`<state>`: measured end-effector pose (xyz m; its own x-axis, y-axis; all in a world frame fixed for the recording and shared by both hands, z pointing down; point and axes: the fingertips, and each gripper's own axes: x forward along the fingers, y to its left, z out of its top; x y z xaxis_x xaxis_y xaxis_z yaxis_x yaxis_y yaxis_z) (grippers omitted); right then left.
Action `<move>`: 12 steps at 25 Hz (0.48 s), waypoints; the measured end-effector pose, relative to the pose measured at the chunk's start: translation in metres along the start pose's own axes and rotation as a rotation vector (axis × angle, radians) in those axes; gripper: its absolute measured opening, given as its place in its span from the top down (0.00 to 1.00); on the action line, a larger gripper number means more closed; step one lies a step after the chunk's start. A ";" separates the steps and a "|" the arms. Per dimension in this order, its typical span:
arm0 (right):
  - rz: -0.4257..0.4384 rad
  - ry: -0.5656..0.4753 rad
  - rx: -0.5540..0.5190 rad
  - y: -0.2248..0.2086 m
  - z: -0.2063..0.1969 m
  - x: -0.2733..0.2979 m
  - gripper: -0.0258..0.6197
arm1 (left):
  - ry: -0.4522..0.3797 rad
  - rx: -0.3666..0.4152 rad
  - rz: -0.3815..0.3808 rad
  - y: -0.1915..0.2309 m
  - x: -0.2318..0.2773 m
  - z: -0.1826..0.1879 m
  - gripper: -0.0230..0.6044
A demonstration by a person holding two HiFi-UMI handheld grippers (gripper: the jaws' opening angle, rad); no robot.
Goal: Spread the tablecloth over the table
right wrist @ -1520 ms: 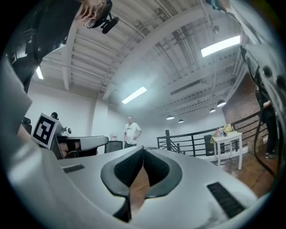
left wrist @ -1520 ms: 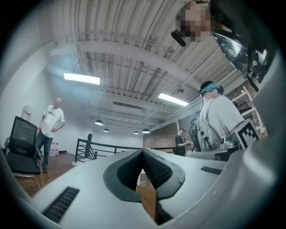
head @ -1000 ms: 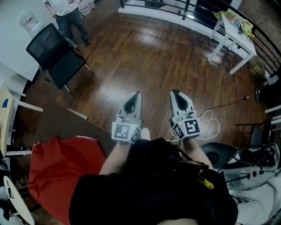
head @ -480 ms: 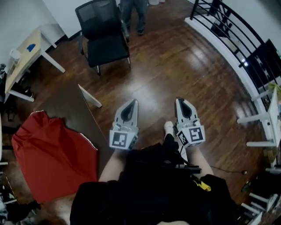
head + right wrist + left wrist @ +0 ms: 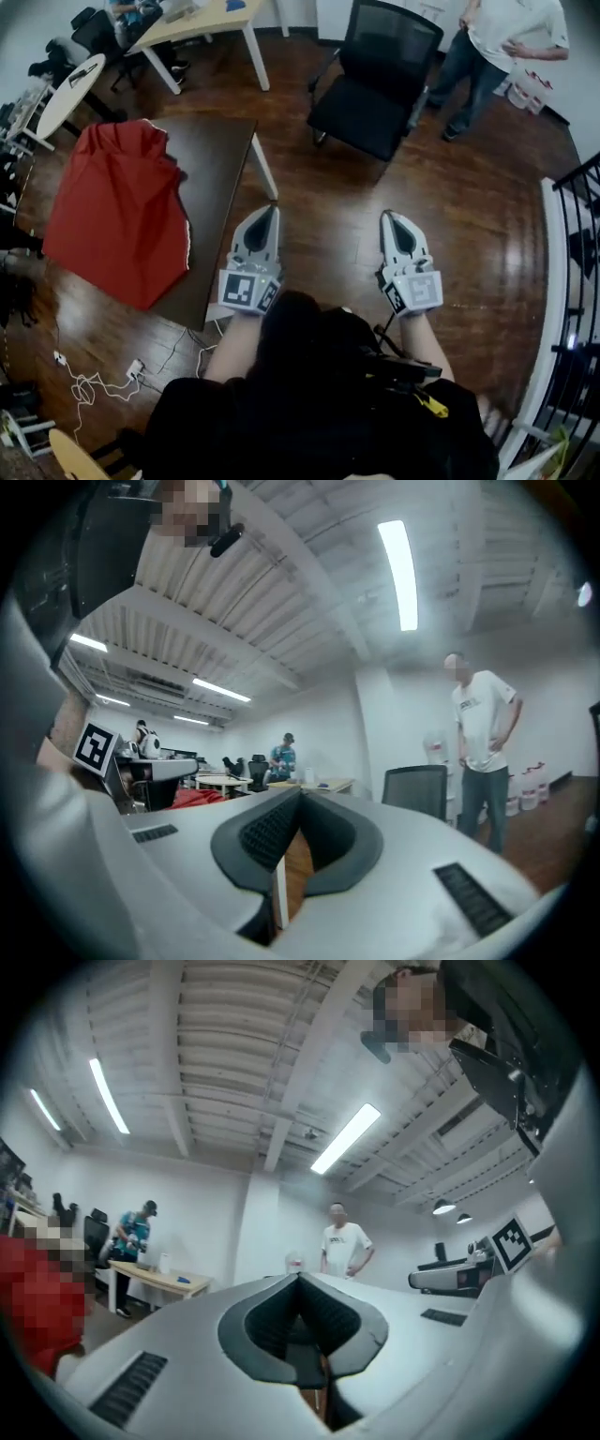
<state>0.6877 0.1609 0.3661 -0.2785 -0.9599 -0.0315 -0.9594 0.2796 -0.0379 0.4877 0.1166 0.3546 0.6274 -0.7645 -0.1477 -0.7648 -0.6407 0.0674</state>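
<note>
Tablecloth [image 5: 117, 220] of crumpled red fabric part-covers the dark brown worktop [image 5: 222, 164]. Beside it, left gripper [image 5: 265, 214] and right gripper [image 5: 395, 221] are both clenched empty above the wooden floor [image 5: 469, 216].

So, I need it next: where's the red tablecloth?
Head view, upper left: the red tablecloth lies bunched on the dark table, covering its left part, left of the left hand-held gripper.

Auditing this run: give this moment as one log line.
left hand-held gripper: shut, empty | right hand-held gripper: shut, empty | red tablecloth: partly covers dark table, untouched
</note>
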 end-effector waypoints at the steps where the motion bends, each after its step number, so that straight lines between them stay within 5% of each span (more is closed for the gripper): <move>1: 0.061 0.000 0.003 0.002 -0.001 0.019 0.95 | -0.011 0.009 0.062 0.011 -0.005 0.004 0.96; 6: 0.349 0.004 0.003 0.052 -0.009 0.118 0.95 | -0.042 0.072 0.341 0.072 -0.048 0.015 0.96; 12: 0.584 0.014 -0.005 0.153 -0.015 0.204 0.95 | -0.055 0.102 0.611 0.161 -0.118 0.017 0.96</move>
<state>0.4836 0.0080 0.3686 -0.7619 -0.6469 -0.0325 -0.6468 0.7625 -0.0136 0.2883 0.1046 0.3661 0.0653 -0.9845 -0.1628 -0.9952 -0.0762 0.0618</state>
